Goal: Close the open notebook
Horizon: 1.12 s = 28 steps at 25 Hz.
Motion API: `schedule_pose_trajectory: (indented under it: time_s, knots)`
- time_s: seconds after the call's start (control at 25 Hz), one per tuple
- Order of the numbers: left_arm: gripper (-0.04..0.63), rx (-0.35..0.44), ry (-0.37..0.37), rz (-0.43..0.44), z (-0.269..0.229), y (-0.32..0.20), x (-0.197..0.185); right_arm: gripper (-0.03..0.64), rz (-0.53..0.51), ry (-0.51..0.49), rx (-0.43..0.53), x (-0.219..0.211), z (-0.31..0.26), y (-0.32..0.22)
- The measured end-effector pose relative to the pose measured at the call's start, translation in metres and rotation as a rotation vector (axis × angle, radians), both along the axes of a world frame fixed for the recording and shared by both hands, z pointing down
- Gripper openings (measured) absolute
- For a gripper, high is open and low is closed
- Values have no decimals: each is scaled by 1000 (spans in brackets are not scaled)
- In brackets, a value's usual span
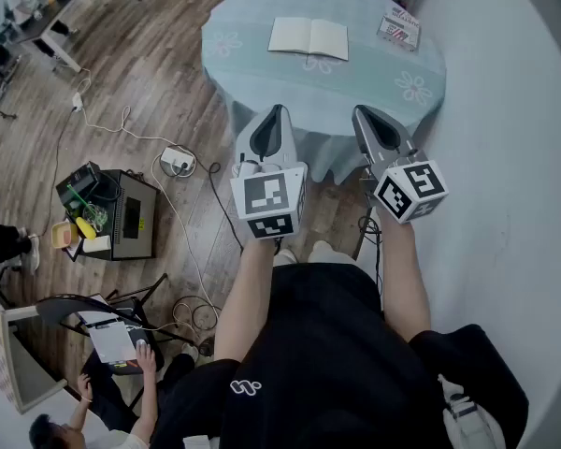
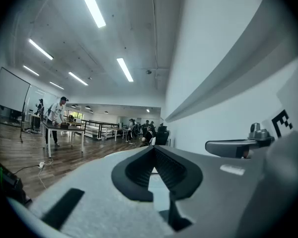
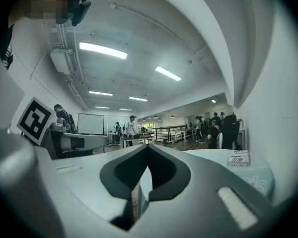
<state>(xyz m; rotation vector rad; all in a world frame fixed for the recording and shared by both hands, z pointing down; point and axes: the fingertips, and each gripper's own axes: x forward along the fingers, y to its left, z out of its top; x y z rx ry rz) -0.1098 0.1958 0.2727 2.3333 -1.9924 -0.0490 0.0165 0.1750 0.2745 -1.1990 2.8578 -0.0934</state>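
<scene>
The open notebook lies flat with its pale pages up, on the far half of a round table with a light blue cloth. My left gripper is held level in front of the table's near edge, well short of the notebook, its jaws shut on nothing. My right gripper hangs beside it to the right, also shut and empty. In the left gripper view the left gripper has its tips together. The right gripper view shows the right gripper the same way. Neither gripper view shows the notebook.
A small red-and-white box sits at the table's far right. A white wall runs close along the right. On the wooden floor to the left lie a power strip with cables and a black case. A person crouches at lower left.
</scene>
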Motion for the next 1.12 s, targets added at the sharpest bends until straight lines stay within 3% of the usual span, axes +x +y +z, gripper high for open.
schedule_pose_trajectory:
  time_s: [0.56,0.8,1.12]
  knots:
    - [3,-46,20,38,18,-10,-2,12,77,-15,-31,10,12,-9]
    - [3,-63,32,75,25,-22,11,14,67,-68,-17,21,10,-15]
    - [3,-81,23,79,38,-57,8,14,80,-86,-41,21,23,-53]
